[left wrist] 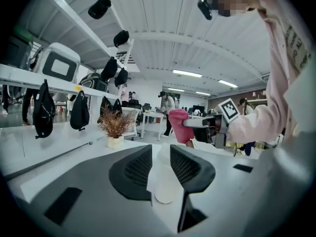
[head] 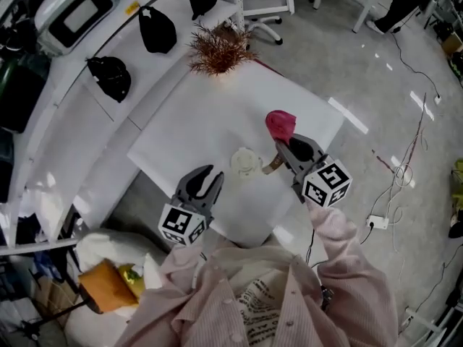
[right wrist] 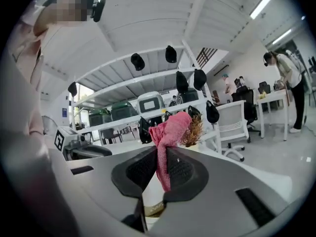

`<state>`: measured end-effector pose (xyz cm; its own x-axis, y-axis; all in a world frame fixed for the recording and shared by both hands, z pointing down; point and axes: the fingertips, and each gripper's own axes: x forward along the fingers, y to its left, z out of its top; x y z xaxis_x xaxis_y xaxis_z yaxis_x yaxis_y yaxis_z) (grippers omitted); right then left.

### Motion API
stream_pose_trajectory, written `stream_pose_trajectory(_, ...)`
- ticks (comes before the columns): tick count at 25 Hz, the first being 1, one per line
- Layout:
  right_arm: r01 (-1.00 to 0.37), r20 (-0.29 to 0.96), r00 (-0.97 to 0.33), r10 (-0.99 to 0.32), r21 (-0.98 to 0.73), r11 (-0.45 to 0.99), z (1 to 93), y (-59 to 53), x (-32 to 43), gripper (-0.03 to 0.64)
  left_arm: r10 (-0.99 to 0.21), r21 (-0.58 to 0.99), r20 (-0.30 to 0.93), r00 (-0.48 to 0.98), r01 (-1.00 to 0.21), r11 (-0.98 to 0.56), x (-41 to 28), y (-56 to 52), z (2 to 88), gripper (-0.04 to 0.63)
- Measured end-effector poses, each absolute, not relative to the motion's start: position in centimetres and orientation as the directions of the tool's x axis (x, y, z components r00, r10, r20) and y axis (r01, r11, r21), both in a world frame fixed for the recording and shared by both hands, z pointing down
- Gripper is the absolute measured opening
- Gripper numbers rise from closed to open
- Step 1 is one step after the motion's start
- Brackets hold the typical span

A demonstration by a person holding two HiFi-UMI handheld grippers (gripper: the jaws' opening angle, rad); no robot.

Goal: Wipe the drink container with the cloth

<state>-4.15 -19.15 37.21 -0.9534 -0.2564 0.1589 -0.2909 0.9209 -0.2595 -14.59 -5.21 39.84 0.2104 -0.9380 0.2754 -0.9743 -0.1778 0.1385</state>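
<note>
The drink container (head: 246,162), a white lidded cup, stands on the white table (head: 181,147). My left gripper (head: 206,176) rests low, just left of the cup. In the left gripper view the cup (left wrist: 165,181) shows through the narrow gap ahead of the left gripper (left wrist: 160,154), and the pads do not press on it. My right gripper (head: 283,144) is on the cup's right, shut on a pink cloth (head: 281,123). That cloth (right wrist: 168,132) stands bunched above the right gripper (right wrist: 160,154), with the cup (right wrist: 150,194) below.
A dried plant in a small pot (head: 219,49) stands at the table's far end. Black bags (head: 112,76) hang along the white shelf on the left. An office chair (head: 260,6) is behind the table. Cables and a socket strip (head: 377,221) lie on the floor at right.
</note>
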Motion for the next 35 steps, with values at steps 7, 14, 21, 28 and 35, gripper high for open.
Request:
stream_pose_trajectory(7,-0.386,0.111,-0.922,-0.372,-0.156,0.909,33.4,-16.9,-1.8,0.037,-0.956,0.110,0.247,0.157,-0.985,-0.133,-15.1,-5.0,36.4,0.035)
stream_pose_trajectory(14,-0.456,0.061,-0.890,-0.452,-0.134,0.880,31.0,-15.3,0.6,0.037,-0.970,0.090,0.199,0.142,-0.988,-0.127,-15.5,-5.2,33.3,0.014)
stream_pose_trajectory(21,-0.517,0.021,-0.854,-0.519,-0.140,0.845,29.6,-14.5,2.2,0.037,-0.980,0.087,0.152,0.132,-0.989,-0.120,-16.5,-4.8,31.3,0.008)
stream_pose_trajectory(28,-0.558,-0.008,-0.826,-0.564,-0.137,0.818,28.5,-14.0,3.4,0.037,-0.982,0.093,0.127,0.141,-0.987,-0.129,-16.7,-4.7,30.1,0.006)
stream_pose_trajectory(35,-0.592,-0.014,-0.800,-0.600,-0.152,0.792,28.6,-13.7,4.2,0.037,-0.981,0.090,0.128,0.143,-0.987,-0.132,-17.0,-4.6,30.0,0.005)
